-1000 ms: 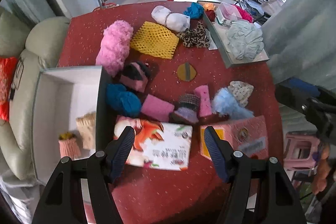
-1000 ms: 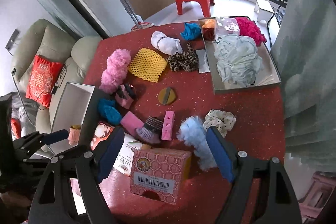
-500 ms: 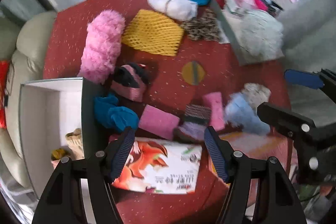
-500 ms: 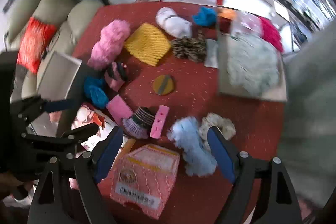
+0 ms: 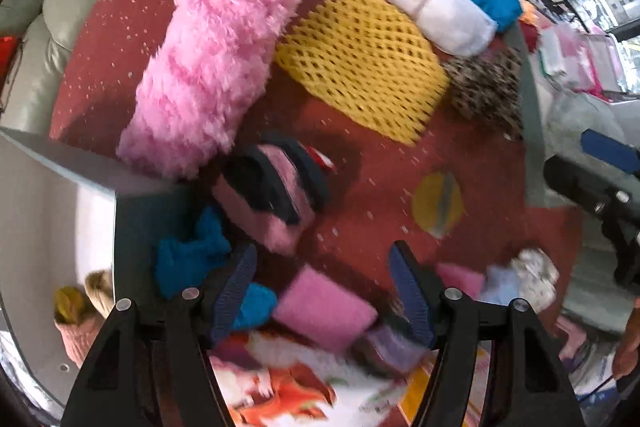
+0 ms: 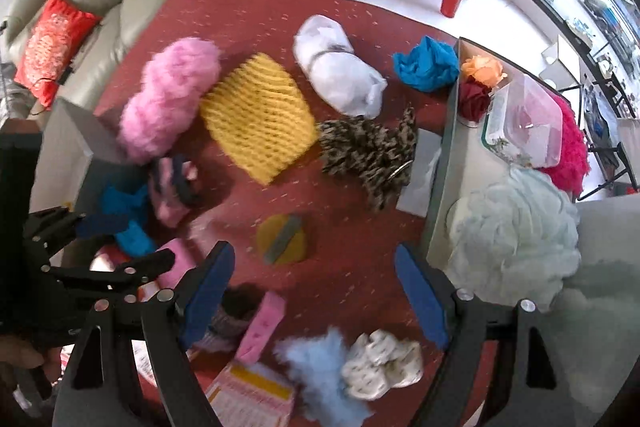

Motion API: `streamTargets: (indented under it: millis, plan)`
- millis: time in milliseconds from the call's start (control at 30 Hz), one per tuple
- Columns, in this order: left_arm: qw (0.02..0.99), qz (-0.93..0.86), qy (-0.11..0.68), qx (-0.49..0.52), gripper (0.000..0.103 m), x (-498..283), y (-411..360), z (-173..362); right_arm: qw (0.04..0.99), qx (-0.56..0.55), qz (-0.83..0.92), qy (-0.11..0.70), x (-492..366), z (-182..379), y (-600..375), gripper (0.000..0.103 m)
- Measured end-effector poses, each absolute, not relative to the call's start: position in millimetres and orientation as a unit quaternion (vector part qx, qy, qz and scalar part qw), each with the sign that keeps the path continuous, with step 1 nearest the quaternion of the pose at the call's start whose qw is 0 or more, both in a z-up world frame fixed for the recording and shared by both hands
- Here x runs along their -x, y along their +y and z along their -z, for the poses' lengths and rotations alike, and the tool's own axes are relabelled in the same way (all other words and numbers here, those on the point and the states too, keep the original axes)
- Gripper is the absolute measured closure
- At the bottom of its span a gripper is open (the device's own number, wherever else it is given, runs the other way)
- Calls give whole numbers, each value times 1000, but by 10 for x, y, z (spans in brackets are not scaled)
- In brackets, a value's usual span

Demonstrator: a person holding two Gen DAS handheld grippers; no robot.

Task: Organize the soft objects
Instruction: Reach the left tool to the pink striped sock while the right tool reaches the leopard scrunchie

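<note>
Two open grippers hang over a red table (image 6: 360, 287) strewn with soft things, and neither one grasps anything. The left gripper (image 5: 320, 291) points down with its jaws apart over a flat pink sponge (image 5: 324, 311); the pads do not touch it. A blue knitted piece (image 5: 188, 263) lies at its nine o'clock, and a pink-and-black fuzzy sock (image 5: 272, 195) at its eleven o'clock. The right gripper (image 6: 316, 291) is released too, with bare tabletop between its fingers. A round yellow pad (image 6: 282, 239) sits just beyond at eleven o'clock, and a pale blue fluffy piece (image 6: 316, 367) and a spotted white scrunchie (image 6: 380, 363) lie at six o'clock, close to its base.

Farther out, a fluffy pink roll (image 6: 168, 99), a yellow foam net (image 6: 256, 115), a white bundle (image 6: 336, 71), a leopard-print scrunchie (image 6: 368, 151) and a blue cloth (image 6: 424, 63) spread across the far half of the table.

As for progress, I judge it barely begun. The white box (image 5: 60, 227) at the table's nine o'clock edge holds only a couple of small knitted items (image 5: 84, 311). The tray (image 6: 444, 167) at three o'clock carries a pale mesh bath puff (image 6: 516, 243), a magenta puff (image 6: 572, 147), a clear container (image 6: 528, 115) and some small cloth pieces. Most soft things still lie loose on the table and remain to be sorted.
</note>
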State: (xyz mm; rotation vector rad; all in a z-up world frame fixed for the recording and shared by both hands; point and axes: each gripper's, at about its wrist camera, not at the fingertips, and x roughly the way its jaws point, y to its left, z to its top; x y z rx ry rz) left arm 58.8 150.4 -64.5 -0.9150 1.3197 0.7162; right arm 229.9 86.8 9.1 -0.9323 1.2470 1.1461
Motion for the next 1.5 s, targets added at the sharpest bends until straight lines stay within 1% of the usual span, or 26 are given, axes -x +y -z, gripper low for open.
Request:
streamTargets:
  millis: [267,533,567,633,667,700,733,800,900,967,1033,1067,1167,1267,1300,1333,1367,1500]
  plan:
    - [622,-346,606,355,33,-761,1617,966,581,383,-491,524,-2569,259,1182,18]
    - [614,-356,613,347,33,-794,1655,1233,589,372,-488,526,-2670,654,1346,17]
    - [616,-356,611,346,34,-793,1660,1237,591,376,-489,519,-2660,673,1374,17]
    - [623,-353,605,348,40,-829,1669,1219,591,389,-493,506,-2627,704,1434,17]
    - [626,-353,604,346,41,-834,1666,1210,587,403,-488,505,-2602,743,1457,18]
    - [627,-353,604,343,41,-816,1660,1203,582,416,-485,503,-2579,779,1465,22]
    - [627,-354,606,338,41,-797,1617,1180,579,419,-487,502,-2559,777,1457,30]
    - [628,-351,608,336,41,-786,1597,1172,572,404,-495,514,-2558,688,1403,32]
    - [628,-354,604,340,40,-756,1622,1191,594,356,-528,491,-2616,368,1253,32]
    - [631,-355,601,340,40,-757,1618,1206,588,319,-557,492,-2687,220,1181,32]
    - [633,-357,601,332,40,-718,1567,1246,578,309,-568,498,-2729,201,1162,32]
    - [634,-358,603,327,35,-722,1547,1252,575,314,-566,499,-2730,228,1167,32]
    - [637,-353,607,318,33,-754,1511,1294,564,344,-555,505,-2706,422,1207,32]
    - [637,-353,610,311,27,-805,1473,1289,569,341,-540,518,-2695,574,1286,32]
    - [637,-354,610,312,27,-859,1468,1316,569,343,-536,520,-2706,612,1321,31]
    - [636,-355,610,311,27,-930,1471,1346,570,350,-531,520,-2689,655,1364,25]
    - [635,-357,610,311,27,-946,1467,1353,575,360,-527,512,-2664,676,1408,22]
    - [640,-360,609,301,27,-1032,1447,1358,577,427,-517,467,-2456,813,1516,20]
